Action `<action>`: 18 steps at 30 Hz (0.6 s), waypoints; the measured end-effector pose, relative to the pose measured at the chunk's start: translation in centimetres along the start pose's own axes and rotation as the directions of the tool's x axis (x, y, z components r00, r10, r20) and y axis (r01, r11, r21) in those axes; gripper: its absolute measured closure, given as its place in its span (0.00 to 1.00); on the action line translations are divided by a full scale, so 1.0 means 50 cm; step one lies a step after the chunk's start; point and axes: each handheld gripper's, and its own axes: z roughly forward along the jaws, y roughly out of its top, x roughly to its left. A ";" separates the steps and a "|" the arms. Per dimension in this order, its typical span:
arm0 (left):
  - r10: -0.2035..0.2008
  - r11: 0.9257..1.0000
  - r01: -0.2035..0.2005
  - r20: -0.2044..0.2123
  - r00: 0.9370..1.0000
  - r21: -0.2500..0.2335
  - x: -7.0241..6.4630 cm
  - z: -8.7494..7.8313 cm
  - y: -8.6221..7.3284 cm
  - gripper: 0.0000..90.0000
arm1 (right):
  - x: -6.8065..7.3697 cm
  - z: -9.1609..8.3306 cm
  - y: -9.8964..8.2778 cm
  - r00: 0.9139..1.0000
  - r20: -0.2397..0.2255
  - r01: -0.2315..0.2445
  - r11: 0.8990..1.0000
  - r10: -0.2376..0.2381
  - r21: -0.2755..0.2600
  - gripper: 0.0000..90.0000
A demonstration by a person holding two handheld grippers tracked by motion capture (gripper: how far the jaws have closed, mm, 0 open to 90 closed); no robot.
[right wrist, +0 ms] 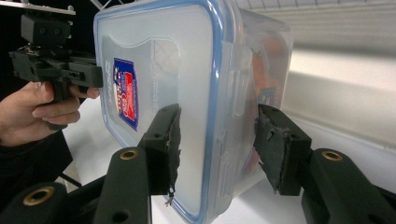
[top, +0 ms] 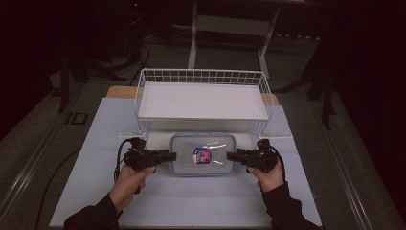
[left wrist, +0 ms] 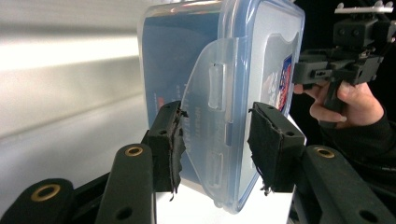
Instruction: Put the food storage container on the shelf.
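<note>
1. Left hand-held gripper (top: 168, 156): jaws clamped on container's left end.
2. Clear container (top: 203, 154), blue-rimmed lid, mid-bench, just in front of the wire basket (top: 201, 76).
3. Right hand-held gripper (top: 232, 155): jaws clamped on container's right end, toward bench's right edge.

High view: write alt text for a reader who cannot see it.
Two hand-held grippers, left gripper and right gripper, clamp the short ends of a clear lidded container with a blue seal. It sits before a white wire shelf on a white table.
</note>
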 end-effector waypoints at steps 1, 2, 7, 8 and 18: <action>0.001 1.000 -0.001 -0.003 1.000 -0.007 0.002 0.002 0.002 0.61 | -0.002 0.001 0.002 1.000 0.000 0.000 1.000 0.000 -0.001 0.57; 0.001 1.000 -0.001 -0.003 1.000 -0.007 0.002 0.002 0.002 0.61 | -0.002 0.001 0.002 1.000 0.000 0.000 1.000 0.000 -0.001 0.57; 0.007 1.000 -0.007 -0.014 1.000 -0.023 0.012 0.017 0.012 0.61 | -0.020 0.008 0.010 1.000 0.006 -0.001 1.000 0.001 -0.014 0.57; 0.008 1.000 -0.008 -0.017 1.000 -0.025 0.015 0.020 0.012 0.61 | -0.023 0.009 0.011 1.000 0.007 -0.003 1.000 0.003 -0.014 0.57; 0.012 0.999 -0.014 -0.057 0.998 -0.045 0.041 0.043 0.017 0.59 | -0.049 0.034 0.013 1.000 0.026 0.012 1.000 -0.011 -0.029 0.57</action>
